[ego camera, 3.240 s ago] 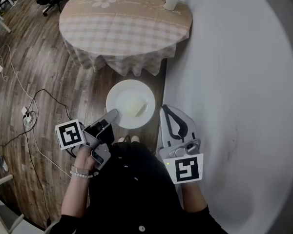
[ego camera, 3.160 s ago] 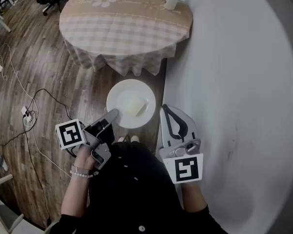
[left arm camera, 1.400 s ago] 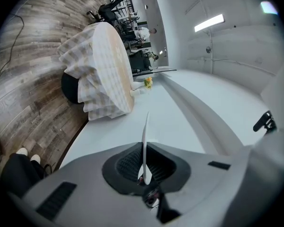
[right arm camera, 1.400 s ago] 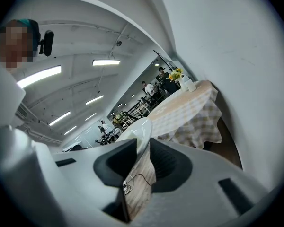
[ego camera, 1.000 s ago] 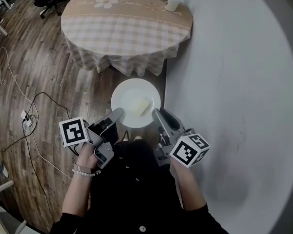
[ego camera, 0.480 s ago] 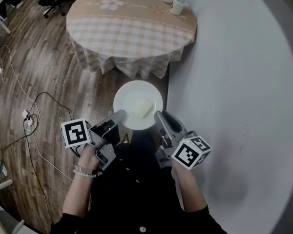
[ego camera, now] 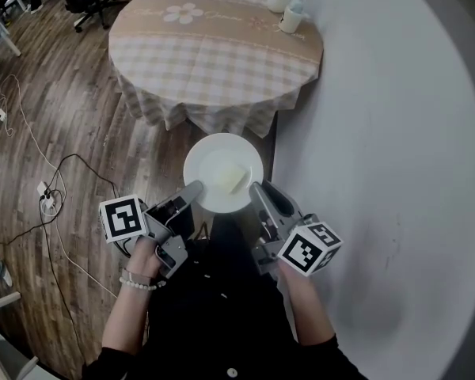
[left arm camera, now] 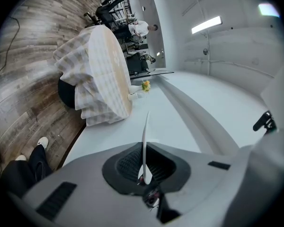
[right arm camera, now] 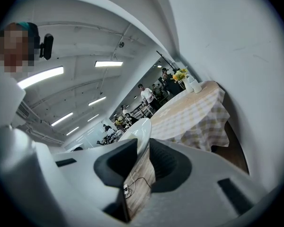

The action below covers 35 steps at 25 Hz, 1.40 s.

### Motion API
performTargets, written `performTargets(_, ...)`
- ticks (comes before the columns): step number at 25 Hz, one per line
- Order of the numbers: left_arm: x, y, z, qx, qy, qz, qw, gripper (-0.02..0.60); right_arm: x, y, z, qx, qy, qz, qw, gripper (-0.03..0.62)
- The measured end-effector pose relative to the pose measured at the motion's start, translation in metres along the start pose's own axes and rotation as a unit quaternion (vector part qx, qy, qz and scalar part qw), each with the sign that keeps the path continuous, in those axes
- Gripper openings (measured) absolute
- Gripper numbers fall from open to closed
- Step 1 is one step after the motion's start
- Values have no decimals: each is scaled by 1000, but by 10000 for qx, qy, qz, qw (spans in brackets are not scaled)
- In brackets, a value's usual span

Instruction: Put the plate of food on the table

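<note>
Round white plate (ego camera: 214, 161) at mid-frame, a pale yellow piece of food (ego camera: 233, 177) at its centre, held above the wood floor (ego camera: 79, 125) just below the checked-cloth table (ego camera: 214, 46). Left gripper (ego camera: 194, 189) clamps its lower-left rim, right gripper (ego camera: 256, 188) its lower-right rim.

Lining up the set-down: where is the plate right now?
The plate is centre frame in the head view, held between the left tool and right tool above the wooden floor, short of the round table.
</note>
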<state>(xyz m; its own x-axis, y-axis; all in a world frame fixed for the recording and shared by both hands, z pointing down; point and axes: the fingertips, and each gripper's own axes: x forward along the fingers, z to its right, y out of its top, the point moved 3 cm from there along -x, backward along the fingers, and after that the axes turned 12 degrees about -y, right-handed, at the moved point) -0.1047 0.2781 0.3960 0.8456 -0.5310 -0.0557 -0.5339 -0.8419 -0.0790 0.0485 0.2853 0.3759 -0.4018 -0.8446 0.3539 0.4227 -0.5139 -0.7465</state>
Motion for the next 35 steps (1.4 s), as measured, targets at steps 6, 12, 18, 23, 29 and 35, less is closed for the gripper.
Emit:
performTargets(6, 22, 18, -1, 25, 54, 112, 9999, 9, 21, 22, 10, -190, 89, -65, 9998, 63)
performTargets(12, 46, 38, -7, 59, 29, 249, 9997, 9, 49, 38, 28, -44, 250, -173, 9995, 61)
performTargets(18, 70, 57, -9, 55, 45, 416, 9991, 9, 73, 62, 40, -69, 376, -257, 9989, 60)
performTargets(23, 88, 72, -11, 70, 77, 546, 9985, 9, 94, 78, 50, -111, 466, -349, 9982, 60)
performTargets(29, 110, 92, -13, 128, 89, 678, 9976, 9, 119, 99, 61, -202, 593, -428, 9971, 60)
performTargets(35, 128, 106, -16, 142, 91, 786, 9968, 9, 136, 115, 71, -263, 693, -487, 9961, 60)
